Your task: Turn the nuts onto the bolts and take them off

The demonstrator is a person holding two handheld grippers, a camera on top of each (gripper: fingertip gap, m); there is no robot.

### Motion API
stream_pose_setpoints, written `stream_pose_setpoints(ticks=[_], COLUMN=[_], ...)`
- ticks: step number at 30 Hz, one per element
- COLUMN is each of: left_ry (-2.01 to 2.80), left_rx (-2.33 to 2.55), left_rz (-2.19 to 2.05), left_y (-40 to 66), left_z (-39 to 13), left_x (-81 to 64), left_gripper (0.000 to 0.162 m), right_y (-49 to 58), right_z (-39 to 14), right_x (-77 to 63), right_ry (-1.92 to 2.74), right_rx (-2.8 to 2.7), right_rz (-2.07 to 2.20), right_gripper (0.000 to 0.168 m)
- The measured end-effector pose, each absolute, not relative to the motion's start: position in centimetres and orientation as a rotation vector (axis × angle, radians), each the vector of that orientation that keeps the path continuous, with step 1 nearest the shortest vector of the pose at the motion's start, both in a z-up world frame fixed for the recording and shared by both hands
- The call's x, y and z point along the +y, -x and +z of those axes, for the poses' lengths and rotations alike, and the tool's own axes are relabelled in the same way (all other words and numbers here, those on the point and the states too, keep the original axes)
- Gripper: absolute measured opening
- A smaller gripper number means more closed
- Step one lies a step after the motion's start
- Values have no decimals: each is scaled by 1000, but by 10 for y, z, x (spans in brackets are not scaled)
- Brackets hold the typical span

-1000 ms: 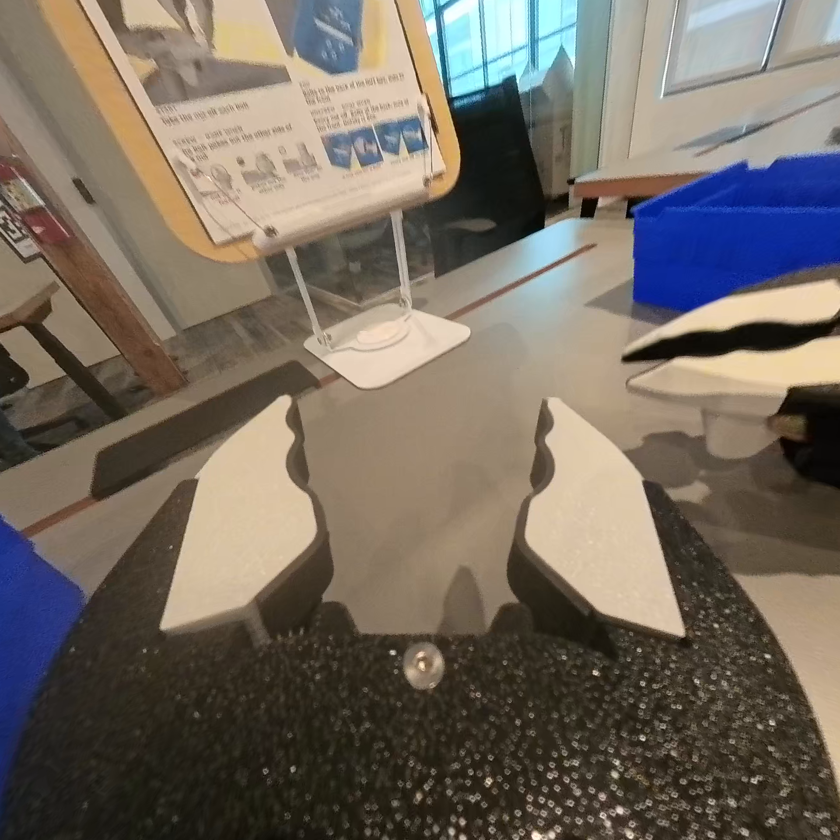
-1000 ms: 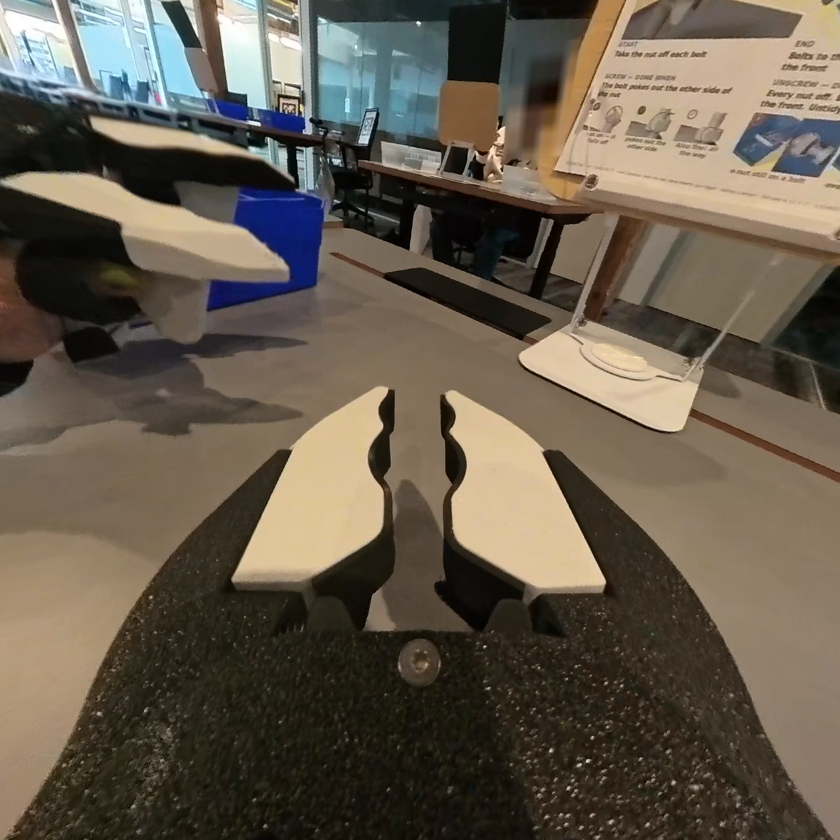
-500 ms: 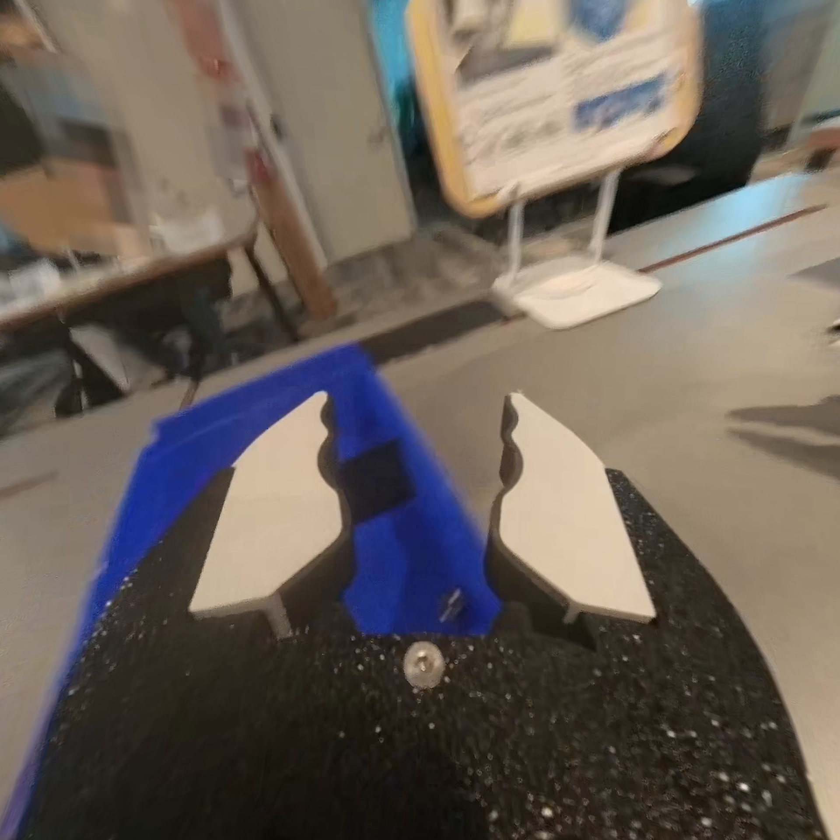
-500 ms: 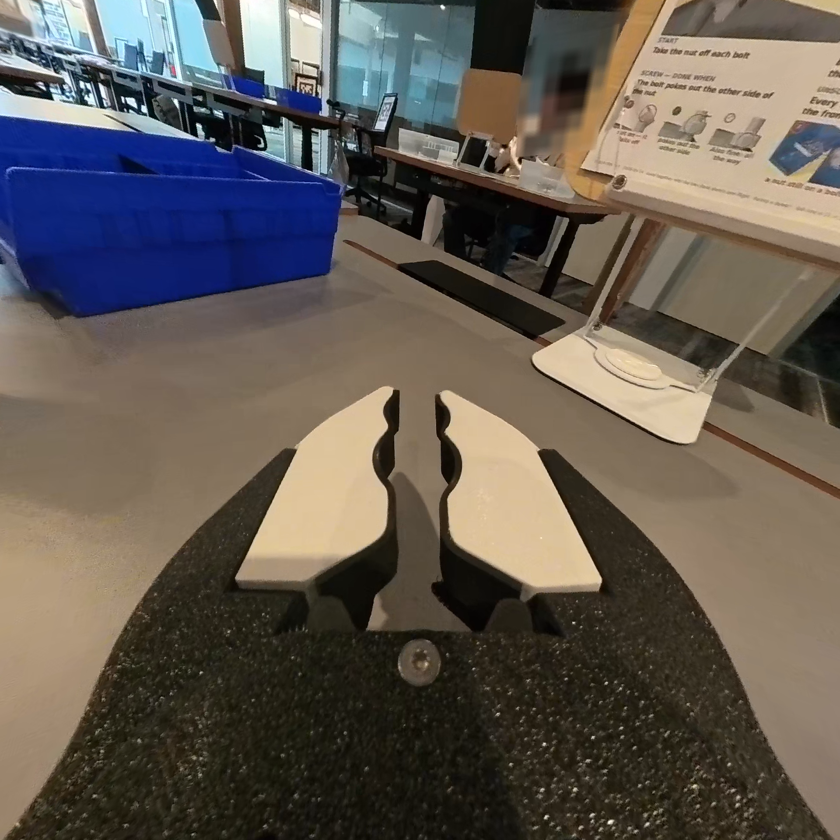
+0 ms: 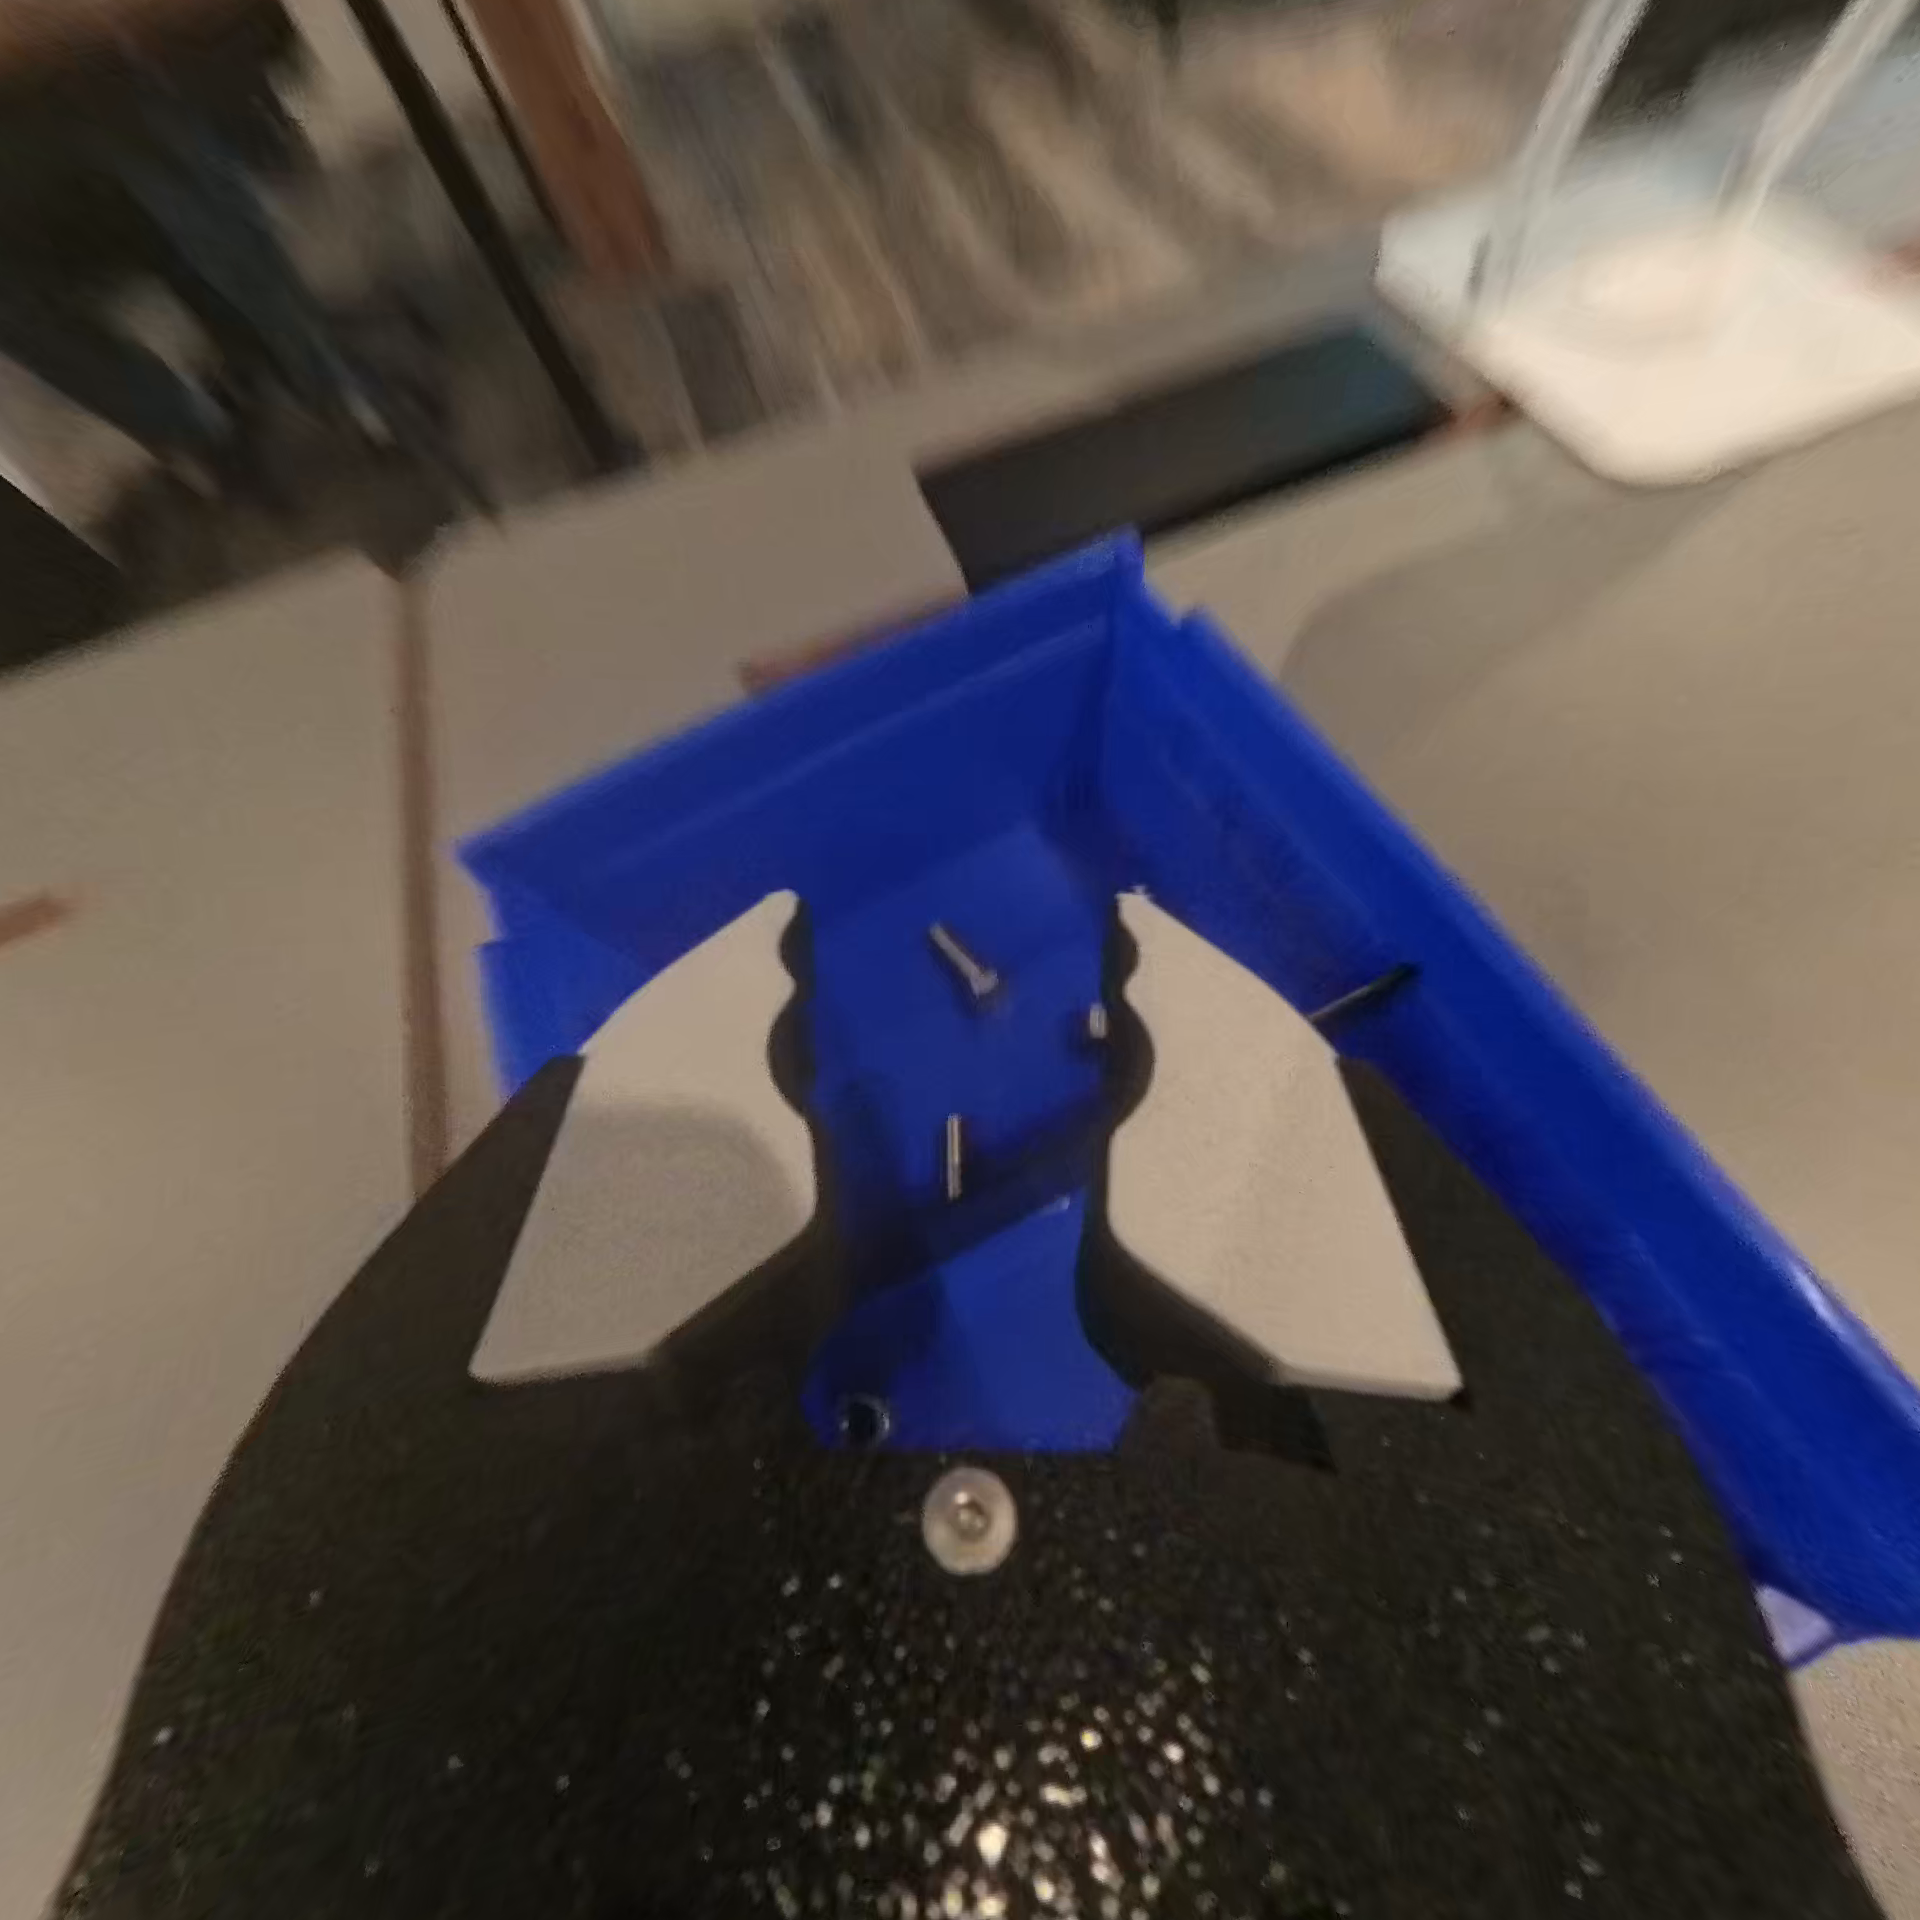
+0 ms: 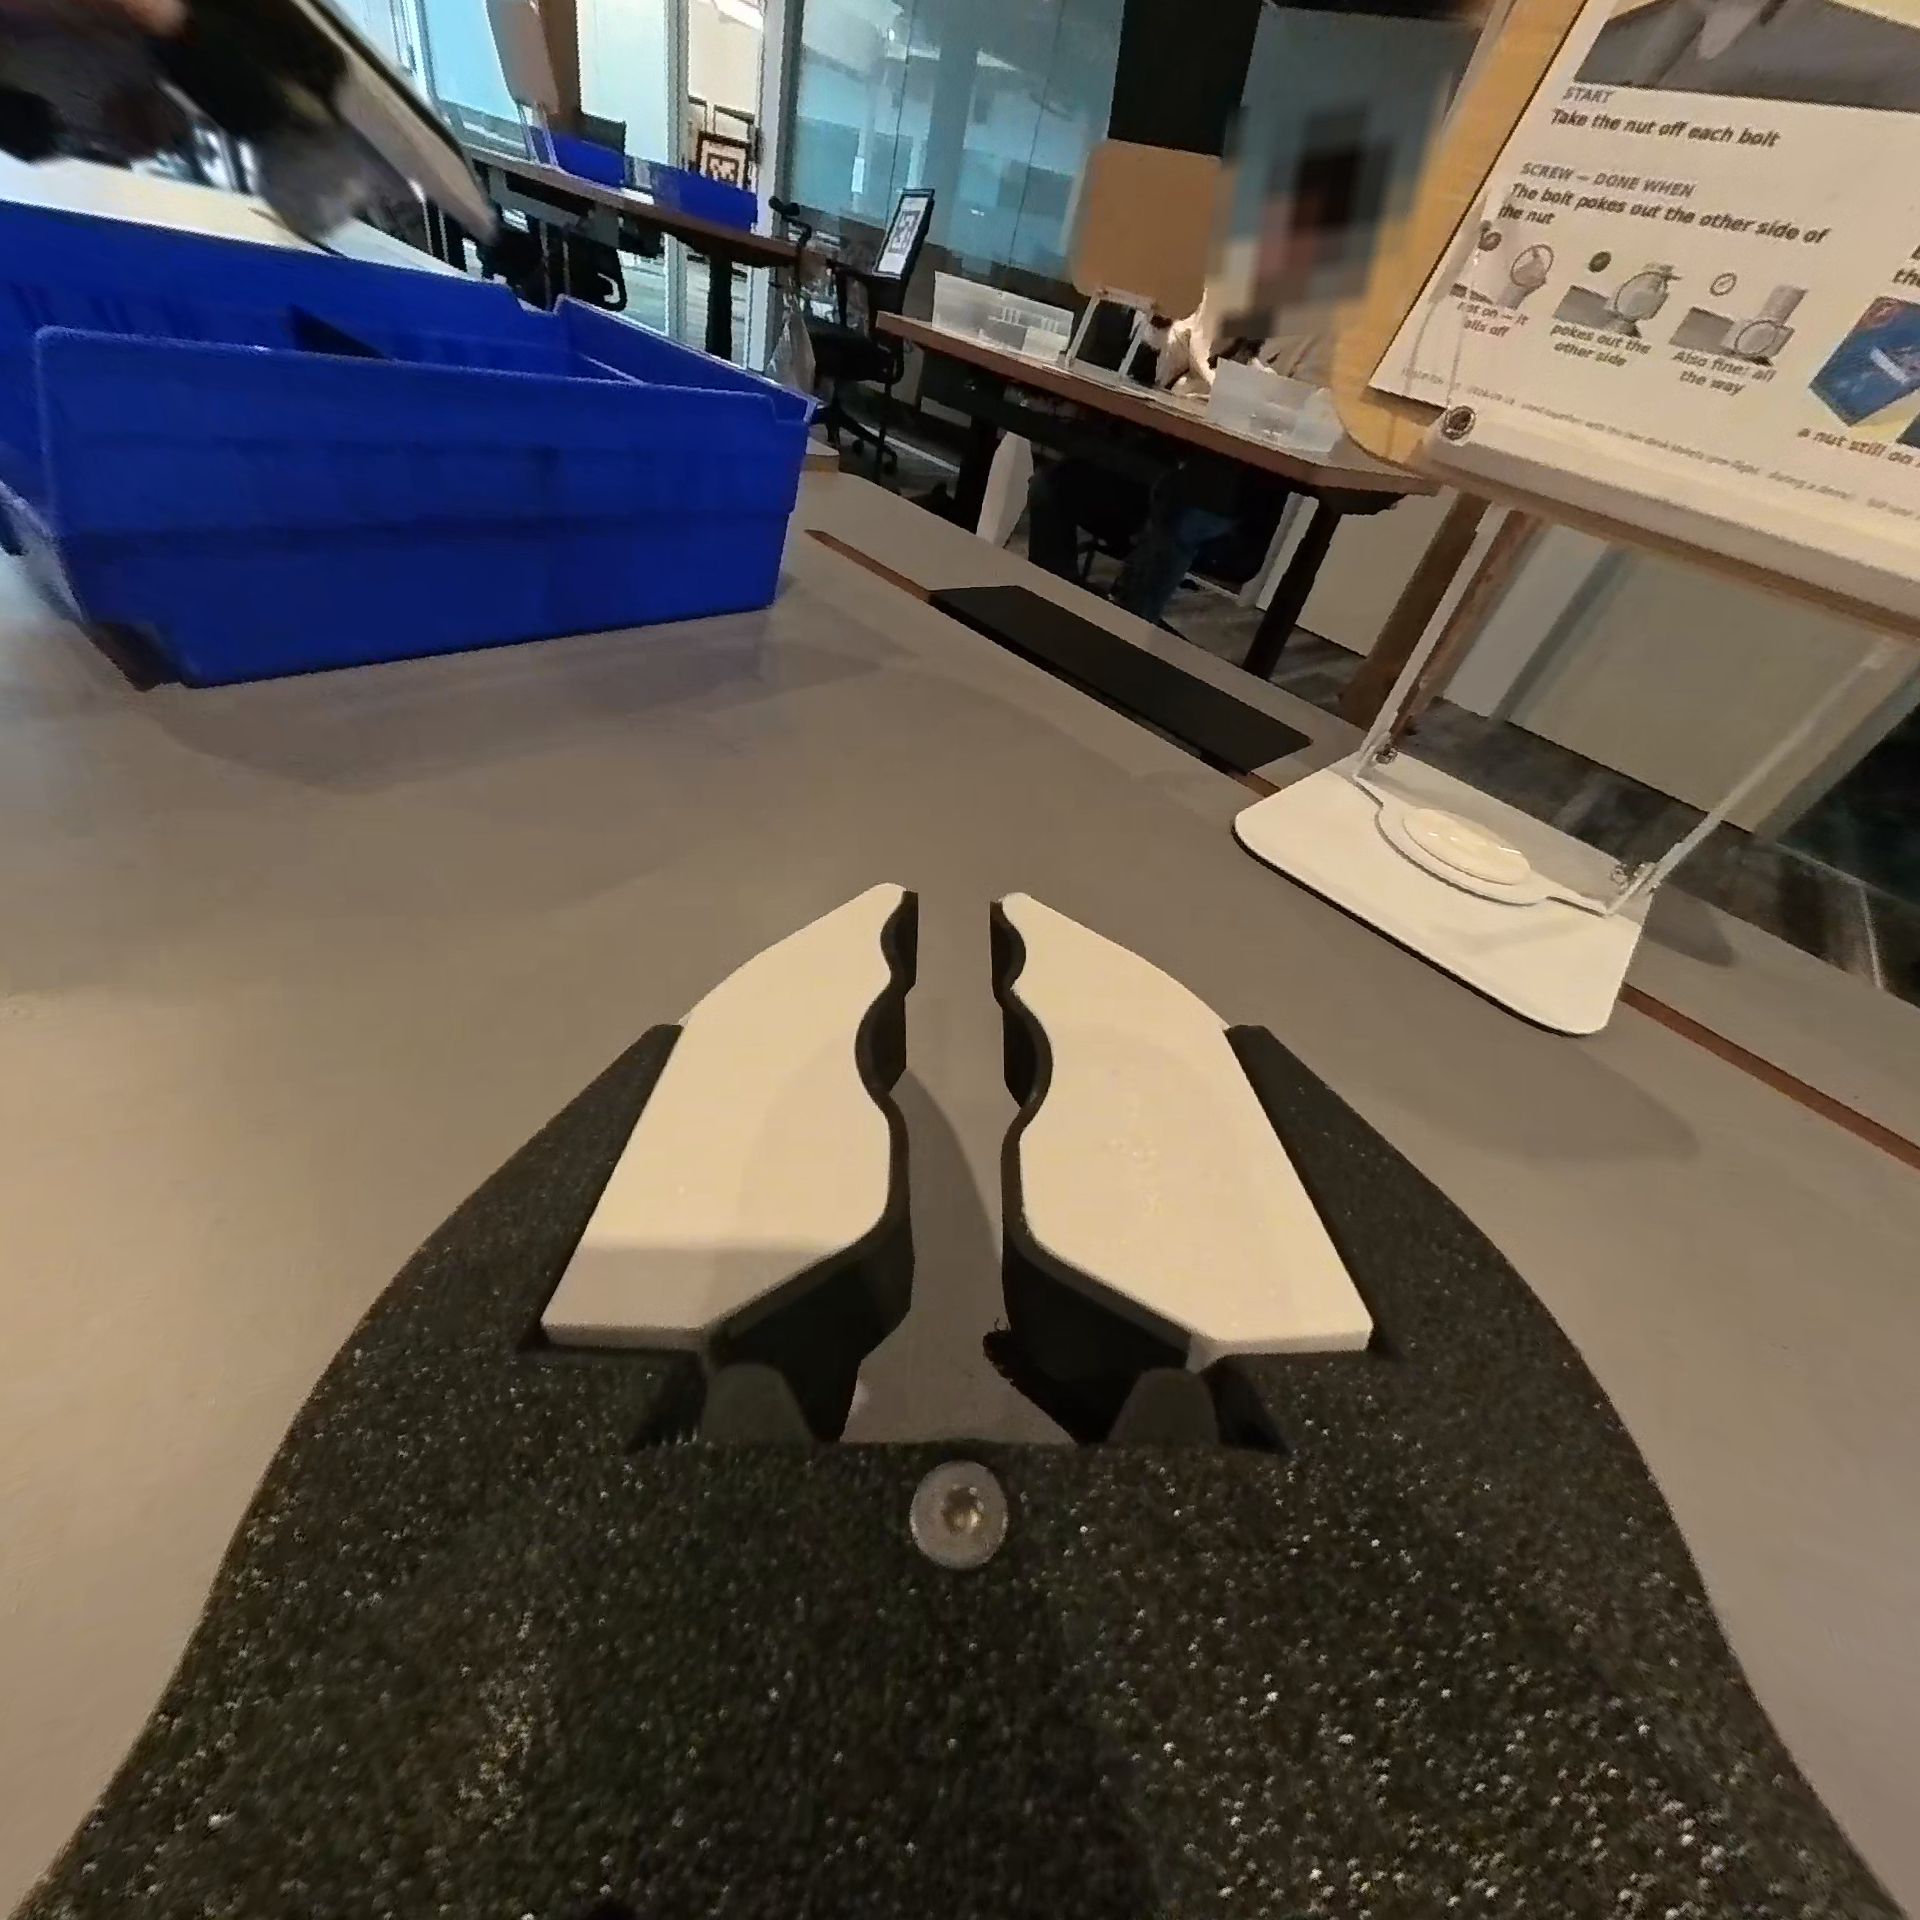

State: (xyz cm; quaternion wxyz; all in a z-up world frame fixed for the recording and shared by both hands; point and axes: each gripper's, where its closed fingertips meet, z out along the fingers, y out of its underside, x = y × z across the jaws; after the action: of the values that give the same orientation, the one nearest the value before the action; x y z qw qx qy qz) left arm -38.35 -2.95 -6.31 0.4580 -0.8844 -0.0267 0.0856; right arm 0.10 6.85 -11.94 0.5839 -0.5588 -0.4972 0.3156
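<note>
- Reaching is the step in hand, as I judge it: the left claw (image 5: 956, 997) hangs over the blue bin (image 5: 1351, 883) with its jaws wide apart and nothing between them.
- On the bin floor, framed between the white fingers (image 5: 665, 1174), lies a small bolt (image 5: 964, 964); a thin pin-like piece (image 5: 950, 1155) lies nearer the claw, and a smaller bit (image 5: 1095, 1023) sits by the right finger. Blur hides whether any nut is on them.
- Next, this claw must drop into the bin, centre on one bolt and close on it without pushing it against the wall.
- Farther right, the right claw (image 6: 954, 935) sits low over the grey table (image 6: 416, 935), jaws nearly together with a slim gap, holding nothing.
- It points past the bin (image 6: 436, 520), well apart from it, toward the white stand base (image 6: 1455, 914) of the instruction board.
- Its part, I expect, is to take the nut once a bolt is lifted.
</note>
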Motion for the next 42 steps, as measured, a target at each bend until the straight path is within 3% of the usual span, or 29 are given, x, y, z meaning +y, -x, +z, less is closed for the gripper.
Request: stream_pose_setpoints(ticks=[9,12,23,29,34,38,42], left_ry=[2830,2927,2939,2939,2789,2527,2110], left_rx=[-203,-266,-402,-336,-282,-147,171], left_rz=[99,103,-22,-35,29,-79,-289], left_y=[408,414,414,409,421,391,288], left_z=[-159,-177,-193,-199,-160,-88,-2], left_x=[1,3,13,15,19,27,34], left_gripper=[47,39,35,13,10,10,9], right_y=[2,2,5,5,5,6,6], right_z=[-121,-121,-122,-122,-122,-122,-122], right_x=[66,65,61,61,61,61,63], right_ry=[1298,1294,1283,1281,1282,1284,1288], right_rx=[-1183,-1187,-1215,-1218,-1215,-1215,-1205], right_rz=[735,738,732,726,727,727,712], right_gripper=[13,13,13,13,13,12,12])
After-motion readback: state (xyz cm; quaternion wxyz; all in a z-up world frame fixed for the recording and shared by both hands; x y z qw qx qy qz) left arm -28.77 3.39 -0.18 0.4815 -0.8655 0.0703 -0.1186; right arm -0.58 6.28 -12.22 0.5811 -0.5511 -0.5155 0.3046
